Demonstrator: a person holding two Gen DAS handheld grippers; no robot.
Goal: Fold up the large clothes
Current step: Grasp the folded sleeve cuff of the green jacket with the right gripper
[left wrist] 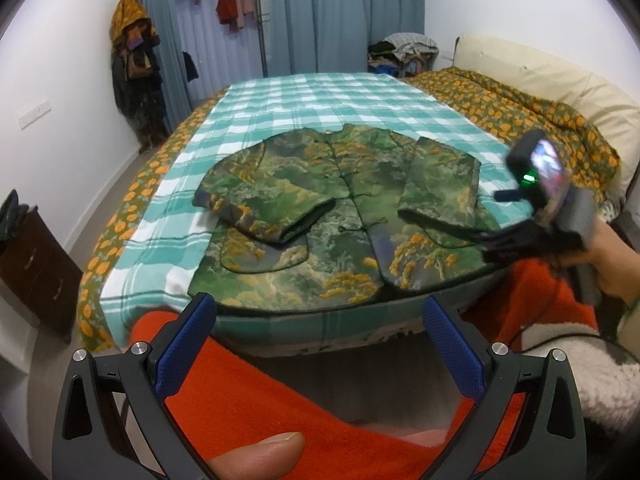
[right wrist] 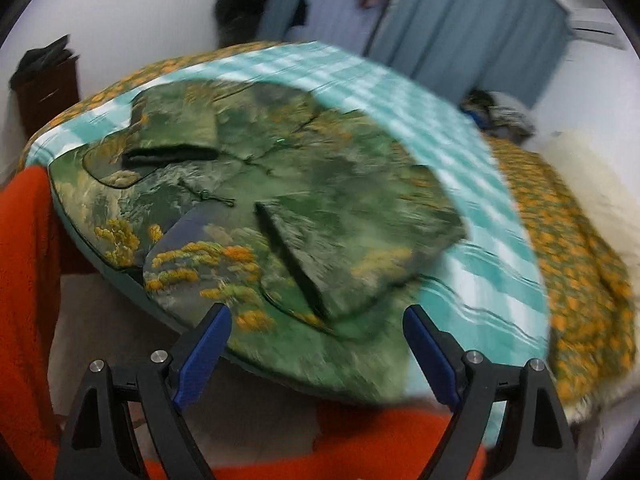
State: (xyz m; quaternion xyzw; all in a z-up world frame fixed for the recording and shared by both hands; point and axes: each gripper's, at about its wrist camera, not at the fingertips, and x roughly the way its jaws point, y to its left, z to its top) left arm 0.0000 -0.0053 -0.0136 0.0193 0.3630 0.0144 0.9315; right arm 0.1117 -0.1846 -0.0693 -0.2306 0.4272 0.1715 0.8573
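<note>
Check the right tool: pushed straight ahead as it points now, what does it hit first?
Probably the near hem of the green jacket on the bed; the right tool is open and empty. Blur leaves depth uncertain.

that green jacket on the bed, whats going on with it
A person holding a claw in each hand is folding the green patterned jacket, which lies flat on the checked blanket on the bed. Both sleeves are already folded in over the front. Right now neither claw holds anything: the left claw is open near the hem, and the right claw is open by the jacket's right side, blurred.
</note>
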